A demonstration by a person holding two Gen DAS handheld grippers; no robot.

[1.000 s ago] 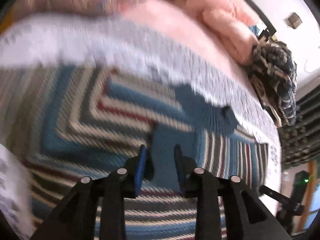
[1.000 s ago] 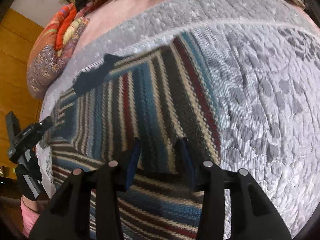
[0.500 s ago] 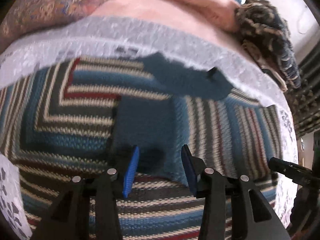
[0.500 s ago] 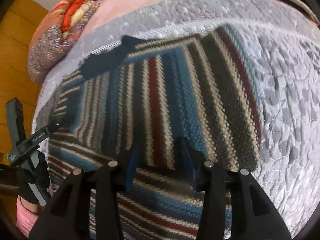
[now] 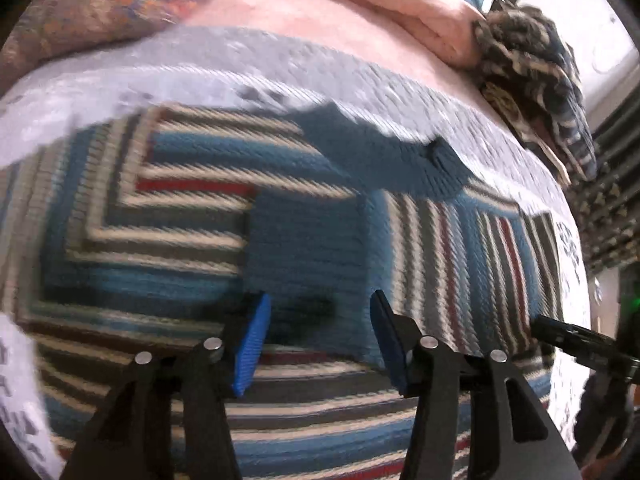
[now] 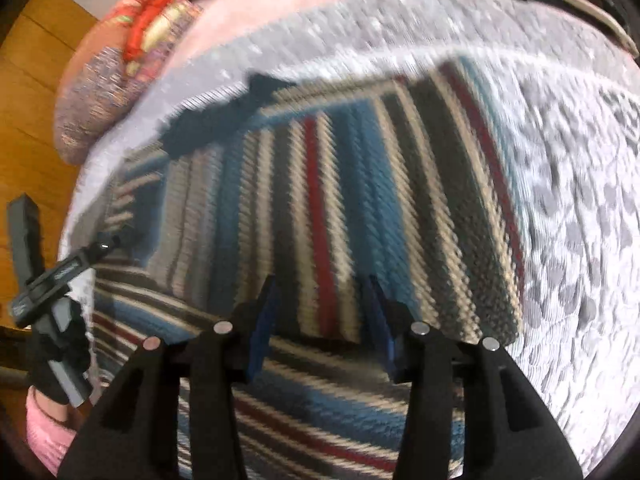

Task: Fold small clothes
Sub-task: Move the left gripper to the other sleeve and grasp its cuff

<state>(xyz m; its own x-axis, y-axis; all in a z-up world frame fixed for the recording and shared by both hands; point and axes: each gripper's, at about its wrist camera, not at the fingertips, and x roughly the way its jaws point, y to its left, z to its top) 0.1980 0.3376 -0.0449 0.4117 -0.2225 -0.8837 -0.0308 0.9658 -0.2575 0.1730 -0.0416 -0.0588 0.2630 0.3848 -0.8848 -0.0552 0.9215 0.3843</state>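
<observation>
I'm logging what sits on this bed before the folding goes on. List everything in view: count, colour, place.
striped sweater: one, blue, cream, grey and red knit, flat on the quilt, sleeves folded in
quilt: one, pale grey, under the sweater
pink blanket: one, bunched at the far edge
patterned pillow: one, purple, red and yellow, far corner
dark patterned garment: one, navy and cream, heaped beside the pink blanket
left gripper: black with blue pads, open over the sweater
right gripper: same, open over the sweater

Black tongs [image 5: 318, 336], blue pads [image 5: 250, 346]
</observation>
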